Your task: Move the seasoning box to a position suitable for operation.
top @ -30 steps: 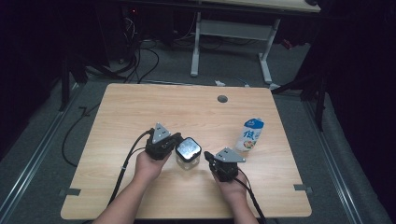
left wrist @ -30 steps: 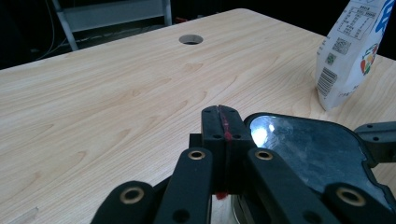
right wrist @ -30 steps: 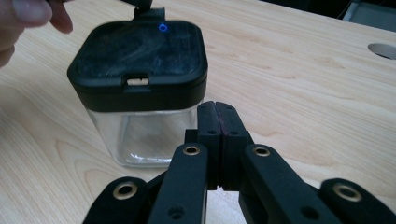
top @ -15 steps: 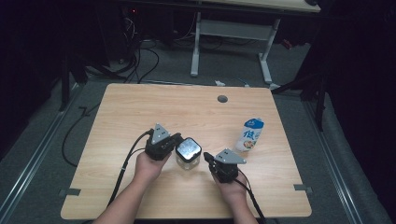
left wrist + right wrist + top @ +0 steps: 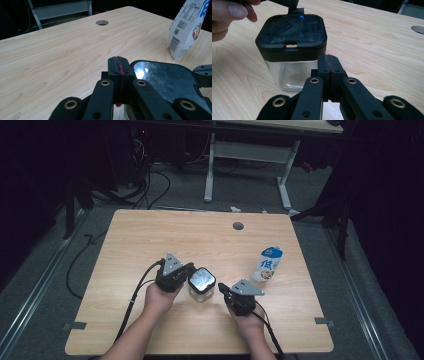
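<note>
Jar (image 5: 201,284): square, clear walls, black lid (image 5: 292,28) with glossy scuffed top and a small notch at one edge. Stands on the table (image 5: 150,240) between the two tongs, just beside each.
Left gripper (image 5: 187,271): jaws pressed together, tips at the lid's edge.
Right gripper (image 5: 223,288): jaws pressed together, empty, just short of the jar.
Carton (image 5: 267,263): white and blue, upright, beyond the right gripper.

Your left hand (image 5: 161,296) holds the left gripper (image 5: 189,273) with its fingers (image 5: 119,68) pressed flat together, pointing right across the surface, and your forearm comes in from the bottom edge at a slant. Your right hand (image 5: 248,317) holds the right gripper (image 5: 221,288) with its fingers (image 5: 328,65) likewise closed on each other, aimed left toward the other gripper. The two grippers face each other, apart.
</note>
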Available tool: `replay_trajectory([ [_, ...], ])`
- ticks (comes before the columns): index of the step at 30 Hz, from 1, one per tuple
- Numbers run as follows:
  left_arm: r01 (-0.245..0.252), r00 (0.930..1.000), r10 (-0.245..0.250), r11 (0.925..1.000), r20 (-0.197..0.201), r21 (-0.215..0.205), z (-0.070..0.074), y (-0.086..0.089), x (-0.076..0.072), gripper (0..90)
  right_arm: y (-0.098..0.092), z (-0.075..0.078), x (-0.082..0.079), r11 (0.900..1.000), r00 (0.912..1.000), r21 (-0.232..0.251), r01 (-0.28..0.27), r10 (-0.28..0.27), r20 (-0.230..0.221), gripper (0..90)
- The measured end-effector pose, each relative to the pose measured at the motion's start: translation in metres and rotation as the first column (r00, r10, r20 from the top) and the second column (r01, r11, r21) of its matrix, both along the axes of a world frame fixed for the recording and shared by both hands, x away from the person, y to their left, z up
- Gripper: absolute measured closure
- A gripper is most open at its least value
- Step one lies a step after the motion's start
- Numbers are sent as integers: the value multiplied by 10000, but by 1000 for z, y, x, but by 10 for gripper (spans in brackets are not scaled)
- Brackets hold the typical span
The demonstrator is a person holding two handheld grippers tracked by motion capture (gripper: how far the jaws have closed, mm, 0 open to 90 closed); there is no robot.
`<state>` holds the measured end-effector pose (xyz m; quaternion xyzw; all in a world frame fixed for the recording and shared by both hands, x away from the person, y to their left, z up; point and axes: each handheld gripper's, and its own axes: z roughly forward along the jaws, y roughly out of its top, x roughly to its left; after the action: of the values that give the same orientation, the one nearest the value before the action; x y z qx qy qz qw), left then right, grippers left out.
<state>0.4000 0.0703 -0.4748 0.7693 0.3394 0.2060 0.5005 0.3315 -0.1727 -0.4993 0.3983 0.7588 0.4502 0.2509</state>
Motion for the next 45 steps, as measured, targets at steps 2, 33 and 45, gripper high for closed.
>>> replay_trajectory([
  [2, 2, 10000, -2, 10000, 0, -19, 0, 0, 0, 900, 0, 0, 0, 10000, 10000, -7, -12, 12, 15, 897],
  [33, -75, 10000, 74, 9999, -58, -146, -1, 1, 1, 900, 5, 8, 0, 9996, 9991, 169, -223, 216, 366, 899],
  [45, -128, 9998, 124, 9996, -145, -252, -2, 2, 1, 900, 8, 11, 2, 9993, 9986, 188, -308, 300, 433, 898],
])
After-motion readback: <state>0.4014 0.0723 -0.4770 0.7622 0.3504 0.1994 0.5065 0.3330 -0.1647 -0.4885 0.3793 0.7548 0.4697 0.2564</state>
